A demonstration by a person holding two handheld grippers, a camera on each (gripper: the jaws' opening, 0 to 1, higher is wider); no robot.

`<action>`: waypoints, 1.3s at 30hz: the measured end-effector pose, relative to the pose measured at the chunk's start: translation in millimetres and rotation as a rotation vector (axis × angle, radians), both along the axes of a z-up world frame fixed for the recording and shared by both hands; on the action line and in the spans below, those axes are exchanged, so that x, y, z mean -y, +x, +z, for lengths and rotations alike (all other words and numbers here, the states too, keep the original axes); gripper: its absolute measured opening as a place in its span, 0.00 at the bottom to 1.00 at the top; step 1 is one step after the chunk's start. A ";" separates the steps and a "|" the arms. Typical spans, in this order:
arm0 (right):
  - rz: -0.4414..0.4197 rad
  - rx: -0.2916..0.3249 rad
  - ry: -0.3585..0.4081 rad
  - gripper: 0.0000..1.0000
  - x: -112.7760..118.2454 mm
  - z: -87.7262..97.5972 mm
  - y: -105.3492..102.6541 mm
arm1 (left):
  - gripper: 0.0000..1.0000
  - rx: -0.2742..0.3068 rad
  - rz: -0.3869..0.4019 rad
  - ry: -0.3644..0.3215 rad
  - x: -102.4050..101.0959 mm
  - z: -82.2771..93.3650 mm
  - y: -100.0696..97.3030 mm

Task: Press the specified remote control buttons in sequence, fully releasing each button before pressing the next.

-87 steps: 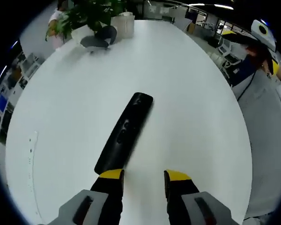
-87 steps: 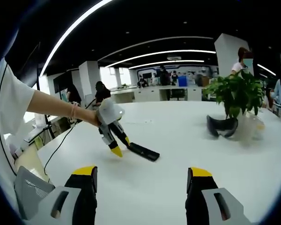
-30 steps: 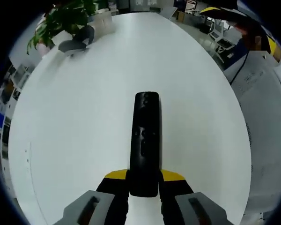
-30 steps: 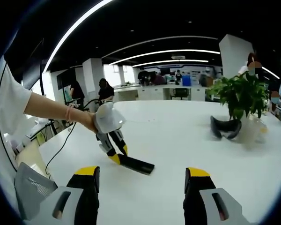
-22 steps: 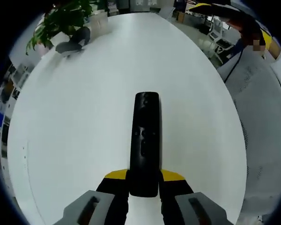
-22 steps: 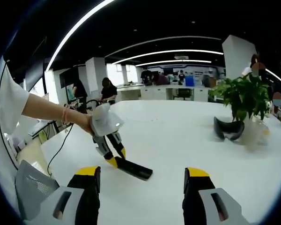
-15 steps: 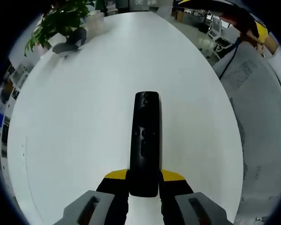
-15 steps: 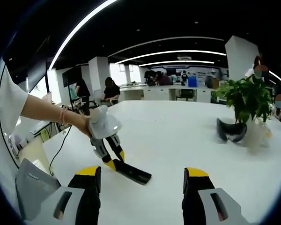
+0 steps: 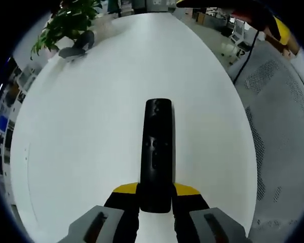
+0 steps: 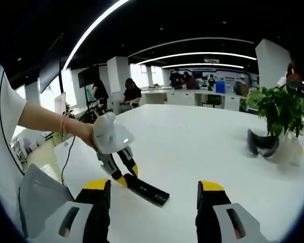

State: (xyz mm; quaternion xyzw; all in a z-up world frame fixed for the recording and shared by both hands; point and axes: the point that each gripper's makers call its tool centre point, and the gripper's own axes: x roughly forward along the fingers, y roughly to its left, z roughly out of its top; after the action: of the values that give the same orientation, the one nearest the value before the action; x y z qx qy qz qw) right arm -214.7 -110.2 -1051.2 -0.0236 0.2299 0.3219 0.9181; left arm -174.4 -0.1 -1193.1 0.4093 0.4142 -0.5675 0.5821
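- two grippers are at work over the white table [image 9: 91,126]; the left gripper [image 9: 155,195] has its yellow-tipped jaws closed on the near end of the black remote control [image 9: 156,152].
- the remote runs straight out from those jaws, its long axis in line with them, button face up and far end pointing away across the table.
- in the right gripper view the same remote [image 10: 146,189] sits low over the table with the left gripper [image 10: 122,175] clamped on its end, a person's hand [image 10: 86,134] holding that gripper.
- whether the remote rests on the table or is just above it, i cannot tell.
- the right gripper [image 10: 153,190] has its jaws wide apart with nothing between them, and it stands off from the remote, which lies ahead of it and a little to its left.
- by my reading no button is being pressed now; the free right gripper would do the pressing, coming down on the upturned face while the left steadies it.
- a potted plant [image 10: 282,112] and a dark headset-like thing [image 10: 262,142] sit well apart at the far side.
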 end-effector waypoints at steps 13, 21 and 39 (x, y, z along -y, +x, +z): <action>0.079 0.001 -0.013 0.65 -17.6 1.5 -2.2 | 0.24 0.000 0.037 -0.026 -7.7 0.3 -30.6; 0.109 -0.013 -0.029 0.64 -23.8 -2.5 -8.5 | 0.24 0.002 0.046 -0.033 -13.5 0.4 -49.4; 0.201 -0.069 -0.109 0.60 -36.0 -23.0 -28.4 | 0.24 0.007 0.057 -0.049 -20.0 0.4 -84.6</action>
State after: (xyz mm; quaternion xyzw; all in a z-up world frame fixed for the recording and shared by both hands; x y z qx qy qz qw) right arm -243.1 -74.2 -1074.2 -0.0854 0.2749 0.4001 0.8701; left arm -259.0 19.9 -1192.7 0.3850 0.4098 -0.5593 0.6091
